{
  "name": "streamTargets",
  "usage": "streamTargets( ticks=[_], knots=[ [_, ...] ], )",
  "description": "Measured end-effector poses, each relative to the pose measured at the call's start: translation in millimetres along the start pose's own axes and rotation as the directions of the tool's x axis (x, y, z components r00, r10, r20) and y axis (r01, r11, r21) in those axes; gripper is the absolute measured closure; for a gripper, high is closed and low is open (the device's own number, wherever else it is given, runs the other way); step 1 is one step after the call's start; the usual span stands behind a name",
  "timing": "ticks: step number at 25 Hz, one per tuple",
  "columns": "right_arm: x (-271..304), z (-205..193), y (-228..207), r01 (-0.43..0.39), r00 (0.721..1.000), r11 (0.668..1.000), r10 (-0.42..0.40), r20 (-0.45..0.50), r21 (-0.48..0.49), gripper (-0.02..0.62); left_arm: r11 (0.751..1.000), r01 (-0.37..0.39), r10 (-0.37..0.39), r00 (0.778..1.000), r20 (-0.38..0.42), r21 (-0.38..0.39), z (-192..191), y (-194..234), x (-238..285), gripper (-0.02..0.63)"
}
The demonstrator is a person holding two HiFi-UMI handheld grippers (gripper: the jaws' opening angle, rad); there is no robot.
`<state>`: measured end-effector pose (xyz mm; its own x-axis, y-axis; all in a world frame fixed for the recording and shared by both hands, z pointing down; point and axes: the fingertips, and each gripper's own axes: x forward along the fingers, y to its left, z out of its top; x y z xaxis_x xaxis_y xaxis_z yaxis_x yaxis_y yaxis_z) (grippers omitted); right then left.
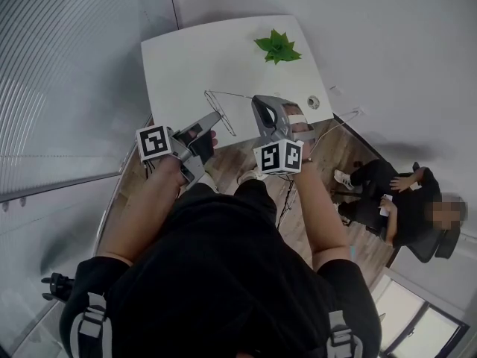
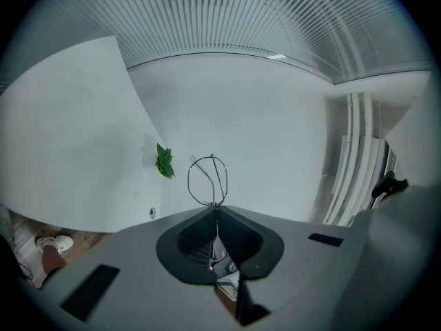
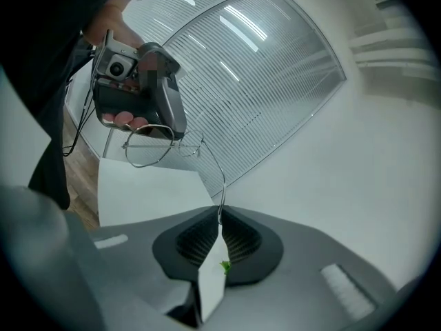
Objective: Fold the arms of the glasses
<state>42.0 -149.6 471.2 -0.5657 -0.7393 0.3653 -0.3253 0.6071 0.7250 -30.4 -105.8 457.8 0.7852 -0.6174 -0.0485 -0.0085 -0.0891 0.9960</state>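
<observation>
Black short-sleeved top [image 1: 223, 274], grey buckled shoulder straps [image 1: 89, 324], grey left tool [image 1: 215, 116], grey right tool [image 1: 258, 99]

We note thin silver wire-rimmed glasses [image 3: 158, 143], rounded rims, held in the air above the white table [image 1: 186, 58] and clear of it. One arm stands unfolded, its curved tip pinched in the right gripper [image 1: 256, 101]. The left gripper [image 1: 218, 115] is clamped on the wire at the rim end.

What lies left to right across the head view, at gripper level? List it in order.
left gripper → glasses → right gripper → seated person
</observation>
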Motion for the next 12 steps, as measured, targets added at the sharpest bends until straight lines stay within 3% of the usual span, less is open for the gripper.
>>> streamTargets(
  ticks=[12],
  knots=[
    [-6.2,17.8,23.1,-0.036,0.998,0.999,0.035,0.058,0.008,0.571,1.000,0.014,-0.013,0.997,0.072,-0.015,11.8,0.7,-4.1,0.594]
  ],
)
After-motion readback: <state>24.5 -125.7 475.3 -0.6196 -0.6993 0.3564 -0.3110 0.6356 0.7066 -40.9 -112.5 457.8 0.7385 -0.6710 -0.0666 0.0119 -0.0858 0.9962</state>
